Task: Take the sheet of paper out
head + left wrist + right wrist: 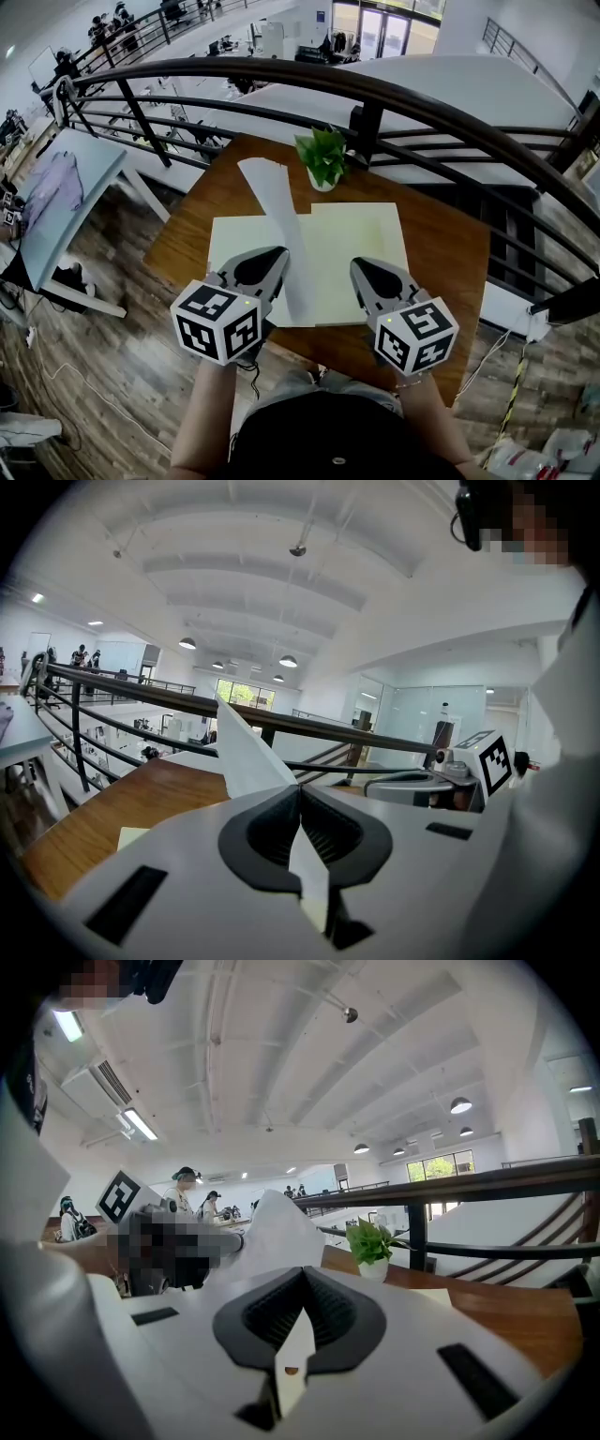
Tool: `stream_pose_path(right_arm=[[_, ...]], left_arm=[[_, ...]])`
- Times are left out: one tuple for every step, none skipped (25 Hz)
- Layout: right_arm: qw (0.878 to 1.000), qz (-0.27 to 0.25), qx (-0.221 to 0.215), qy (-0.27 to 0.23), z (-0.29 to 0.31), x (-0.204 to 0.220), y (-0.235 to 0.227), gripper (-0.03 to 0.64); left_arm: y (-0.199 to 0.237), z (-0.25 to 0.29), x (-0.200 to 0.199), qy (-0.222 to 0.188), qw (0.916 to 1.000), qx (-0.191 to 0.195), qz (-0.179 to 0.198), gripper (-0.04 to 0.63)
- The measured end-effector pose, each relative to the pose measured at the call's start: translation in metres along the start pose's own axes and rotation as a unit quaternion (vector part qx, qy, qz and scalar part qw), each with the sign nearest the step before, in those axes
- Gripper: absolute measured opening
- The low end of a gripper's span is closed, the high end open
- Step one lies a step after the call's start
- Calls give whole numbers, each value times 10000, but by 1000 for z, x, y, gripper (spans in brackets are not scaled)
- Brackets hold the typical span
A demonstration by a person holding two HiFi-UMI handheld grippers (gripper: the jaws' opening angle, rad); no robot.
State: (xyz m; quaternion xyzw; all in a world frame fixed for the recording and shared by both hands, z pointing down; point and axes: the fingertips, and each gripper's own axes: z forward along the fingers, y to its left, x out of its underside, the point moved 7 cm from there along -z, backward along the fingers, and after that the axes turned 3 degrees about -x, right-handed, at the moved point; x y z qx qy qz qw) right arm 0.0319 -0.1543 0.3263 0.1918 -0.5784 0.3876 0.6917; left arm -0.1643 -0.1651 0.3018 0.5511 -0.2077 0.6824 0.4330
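Note:
A white sheet of paper stands up in a long strip over the pale yellow folder on the wooden table. My left gripper is shut on the sheet's near end. In the left gripper view the sheet rises from the closed jaws of this gripper. My right gripper lies over the folder's near part, to the right of the sheet. Its jaws are shut, with a pale sliver pinched between them that looks like the folder's edge. The sheet shows to their left.
A small potted plant stands at the table's far edge, beside a dark curved railing. Beyond the railing is a drop to a lower floor. The table's near edge lies just under both grippers.

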Motion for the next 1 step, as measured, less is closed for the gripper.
stream_pose_path(right_arm=[[10000, -6, 18, -11, 0, 0, -1, 26]], left_arm=[[0, 0, 0, -5, 10000, 7, -5, 20]])
